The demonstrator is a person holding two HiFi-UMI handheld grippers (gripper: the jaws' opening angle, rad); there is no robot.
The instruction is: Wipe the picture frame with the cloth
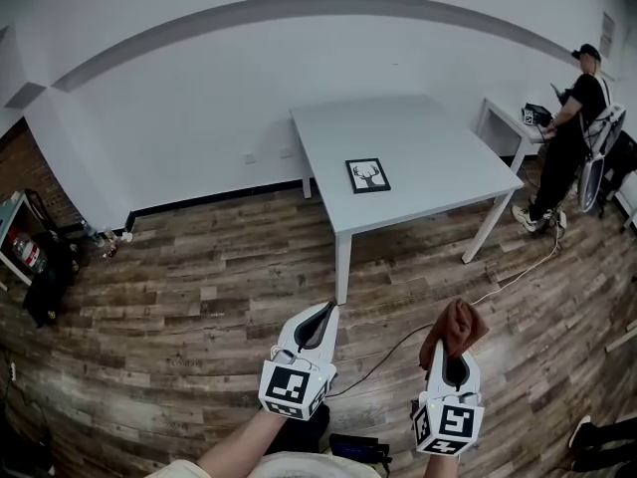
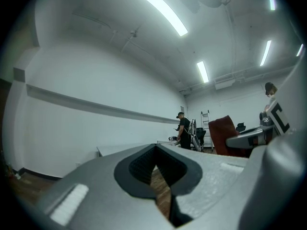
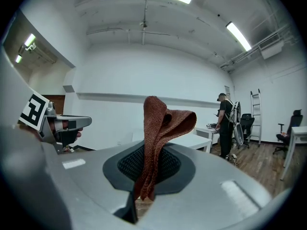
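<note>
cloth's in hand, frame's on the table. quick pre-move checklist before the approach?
1. Cloth gripped: ok. The right gripper is shut on it, with a folded end sticking up.
2. Left gripper free: ok. Jaws together, nothing between them.
3. Picture frame located: ok. It lies flat on the white table, near the front edge.
4. Frame in reach: not ok. Both grippers are over the wood floor, well short of the table.
5. Path clear: not ok. A cable crosses the floor ahead on the right.
6. Bystander clear: ok. The person stands at a side desk, apart from the table.
</note>
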